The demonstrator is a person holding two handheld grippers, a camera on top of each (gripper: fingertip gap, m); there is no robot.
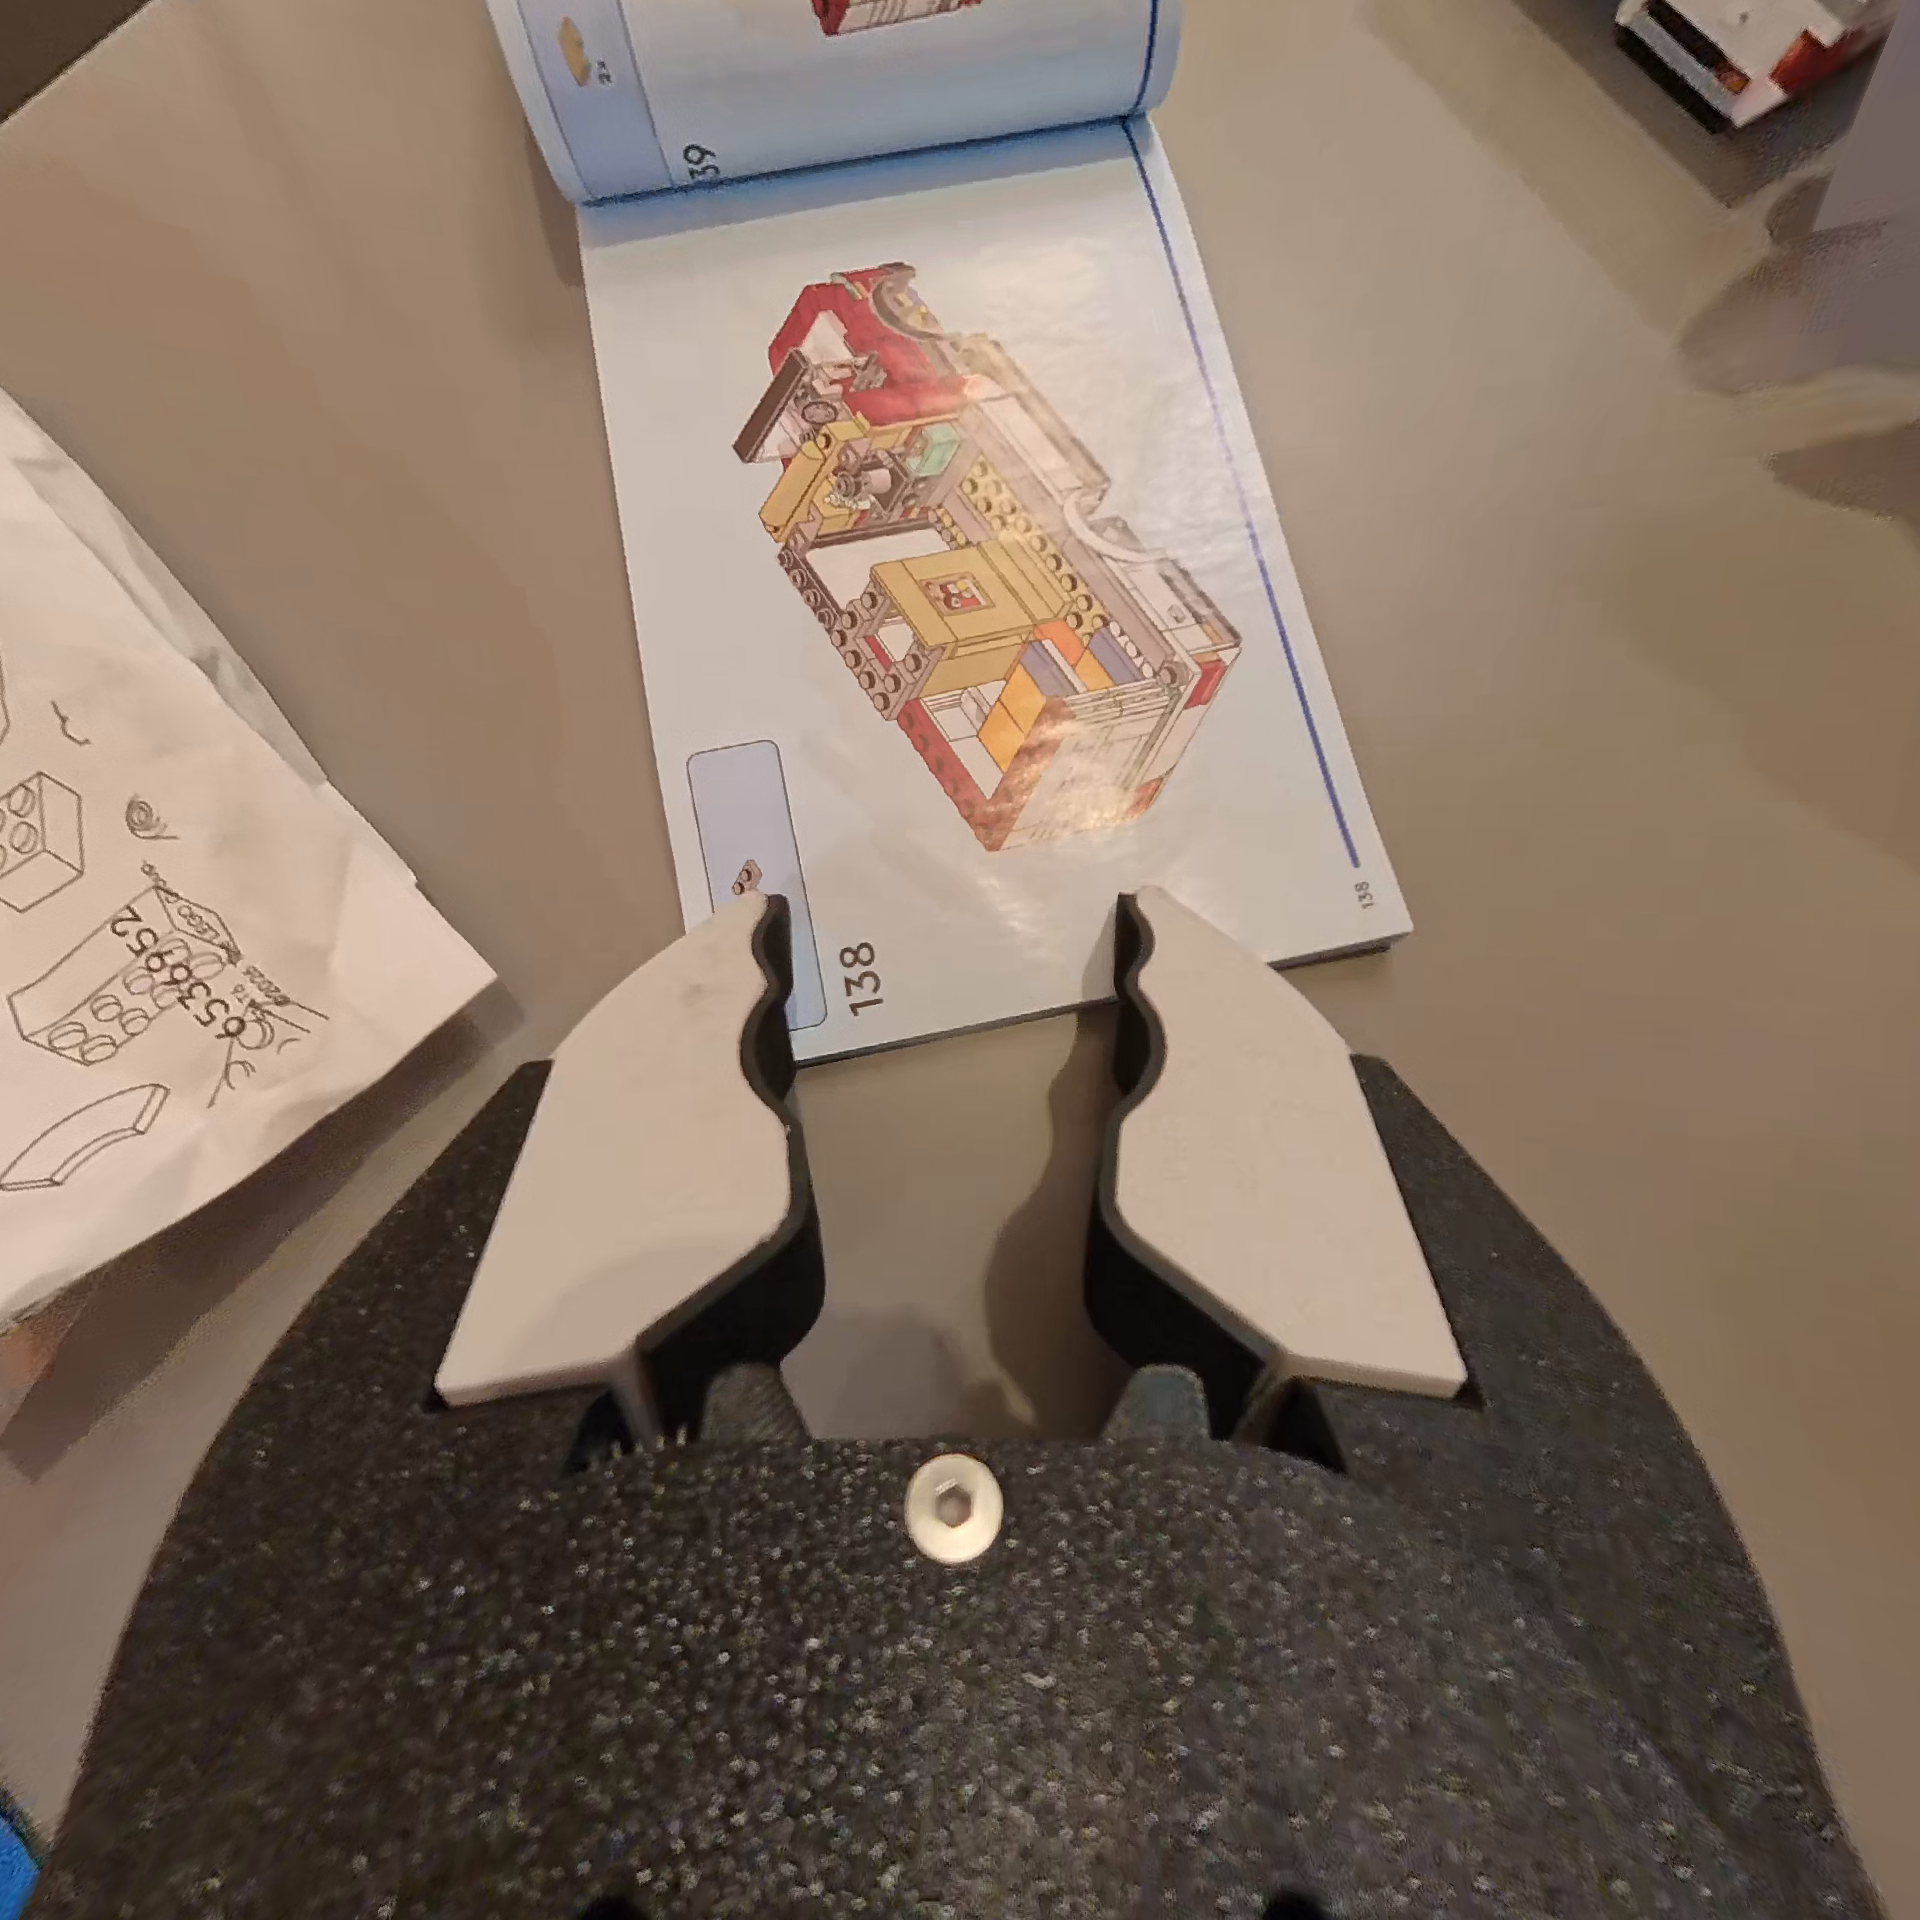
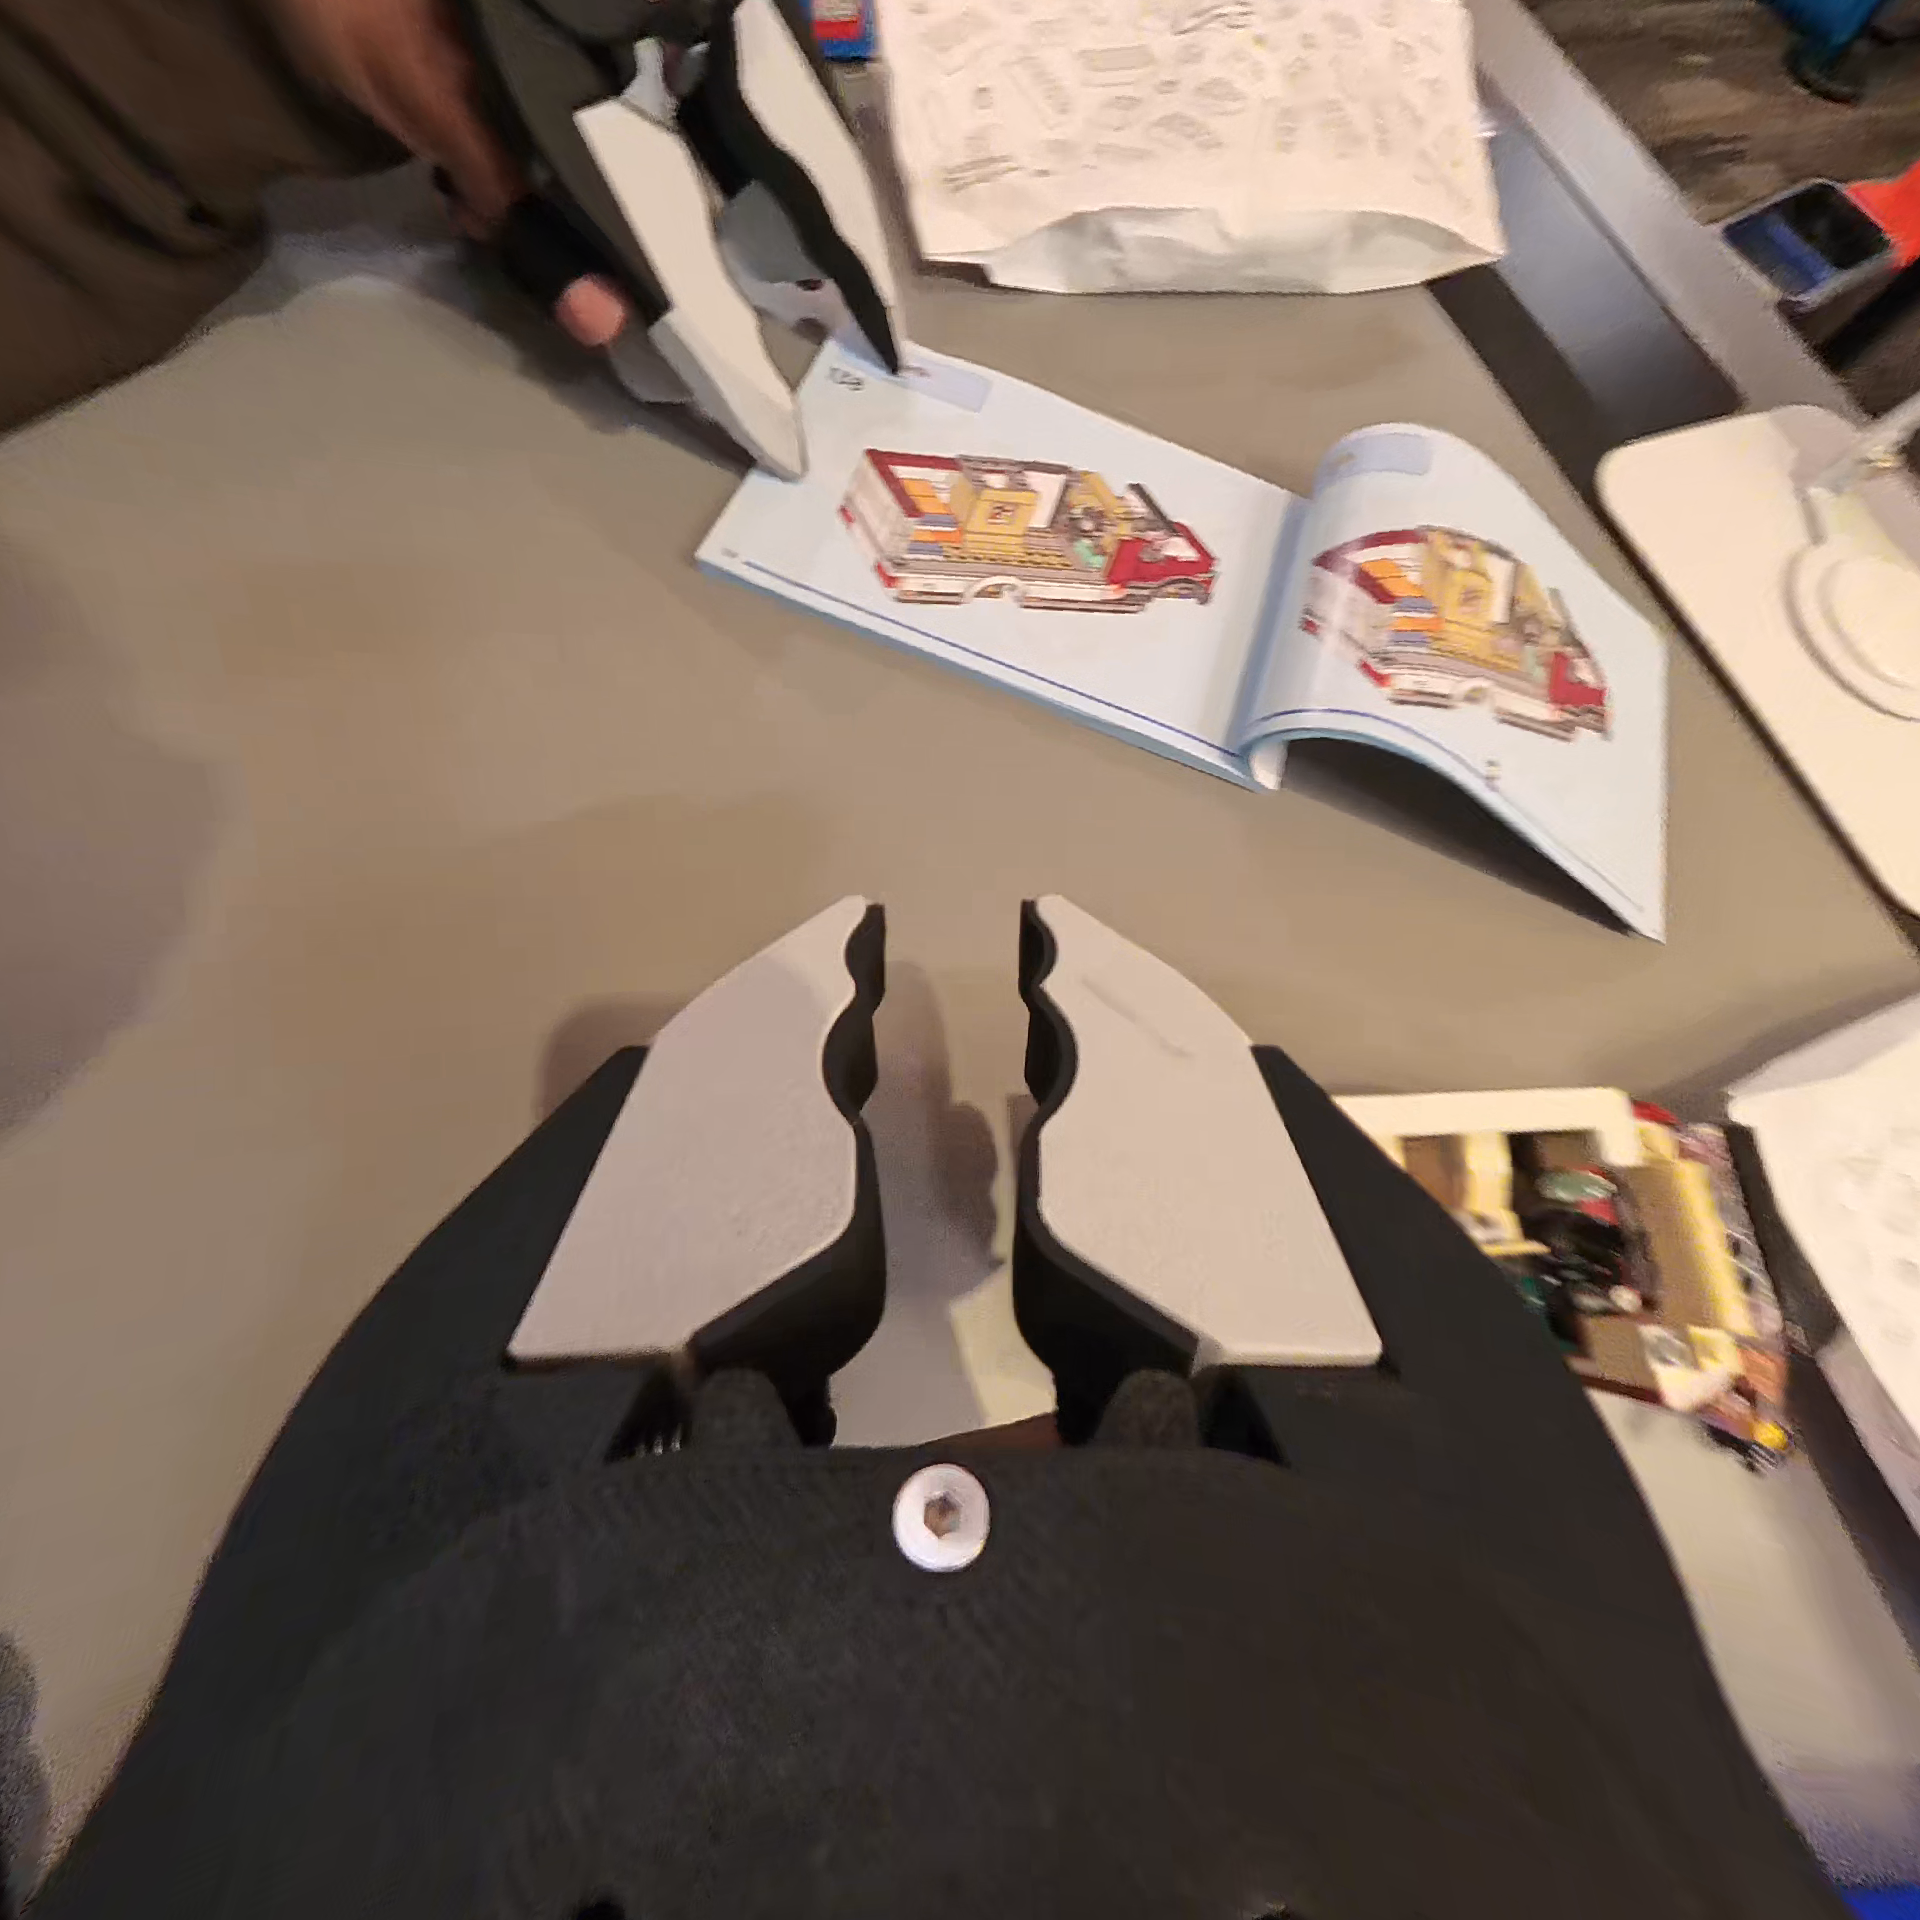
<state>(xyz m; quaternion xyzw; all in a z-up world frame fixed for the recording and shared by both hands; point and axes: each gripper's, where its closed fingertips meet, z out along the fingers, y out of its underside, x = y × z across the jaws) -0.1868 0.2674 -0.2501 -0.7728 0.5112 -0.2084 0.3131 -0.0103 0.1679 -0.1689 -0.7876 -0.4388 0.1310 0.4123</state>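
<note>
Open instruction booklet (image 1: 997,582), printed paper bag (image 1: 156,935), grey table (image 1: 416,468)

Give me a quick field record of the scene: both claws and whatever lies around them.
left claw: open, holding nothing, tips over the near edge of the open instruction booklet
right claw: open, narrower gap, holding nothing, over bare table
booklet: lies open on the table, far page curling up
white printed paper bag: left of the left claw
brick model: partly built, right of the right claw
hand: holds the left claw
</note>
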